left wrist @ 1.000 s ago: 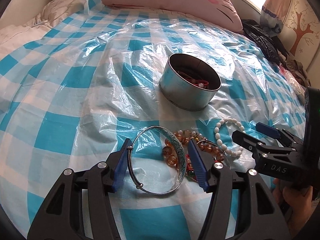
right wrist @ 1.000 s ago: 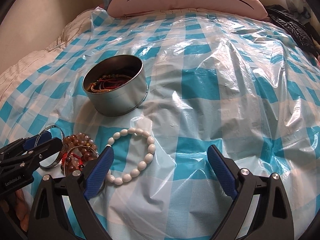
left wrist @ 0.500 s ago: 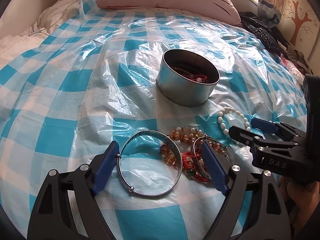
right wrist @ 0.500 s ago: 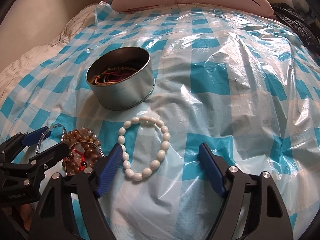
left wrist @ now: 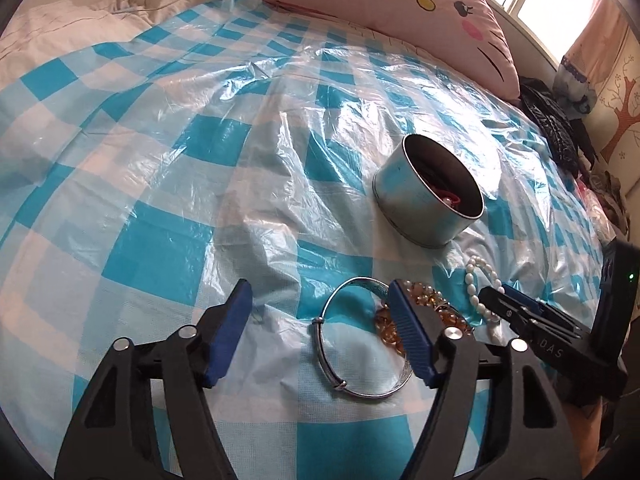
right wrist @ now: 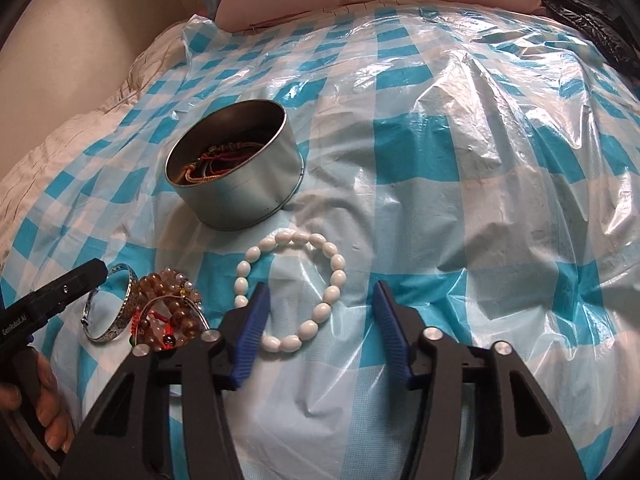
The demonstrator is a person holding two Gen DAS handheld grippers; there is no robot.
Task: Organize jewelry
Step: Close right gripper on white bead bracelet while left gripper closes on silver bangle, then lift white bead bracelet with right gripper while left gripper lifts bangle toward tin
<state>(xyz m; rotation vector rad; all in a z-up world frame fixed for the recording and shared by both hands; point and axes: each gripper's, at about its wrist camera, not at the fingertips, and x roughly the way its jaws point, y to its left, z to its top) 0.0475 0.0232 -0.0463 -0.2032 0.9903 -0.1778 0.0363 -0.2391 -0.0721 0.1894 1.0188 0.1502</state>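
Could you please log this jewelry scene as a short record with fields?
surface: blue-checked plastic sheet on a bed
container: round metal tin, open, cords inside
loose pieces: white bead bracelet; silver bangle; amber bead bracelets
left gripper: closing, nothing clamped, right finger over the bangle
right gripper: closing around the white bead bracelet's near side, pads not yet pressing

left tongs (left wrist: pixel 320 332) closing, right tongs (right wrist: pixel 320 320) closing, seemingly unclamped
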